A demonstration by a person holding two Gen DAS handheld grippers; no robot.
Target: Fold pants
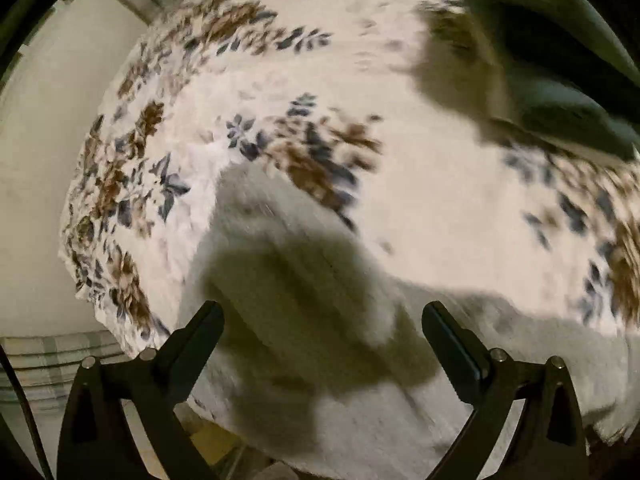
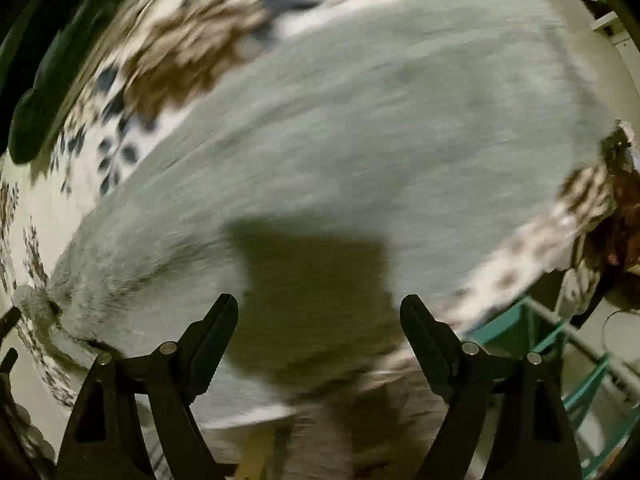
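Lying below both spread hand-held grippers, left (image 1: 323,312), right (image 2: 319,306), grey pants (image 2: 360,120)

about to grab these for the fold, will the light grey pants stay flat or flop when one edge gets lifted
The light grey pants will probably flop: they lie limp with soft creases on the floral bedspread. The fuzzy-looking knit should grip rather than slip. Both the left gripper and right gripper are open above them, and lifting with two grips would likely limit sagging.

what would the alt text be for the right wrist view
The open right gripper hovers over light grey pants spread on a floral bedspread, its two black fingers apart and holding nothing. The gripper's shadow falls on the fabric, and the picture is blurred.
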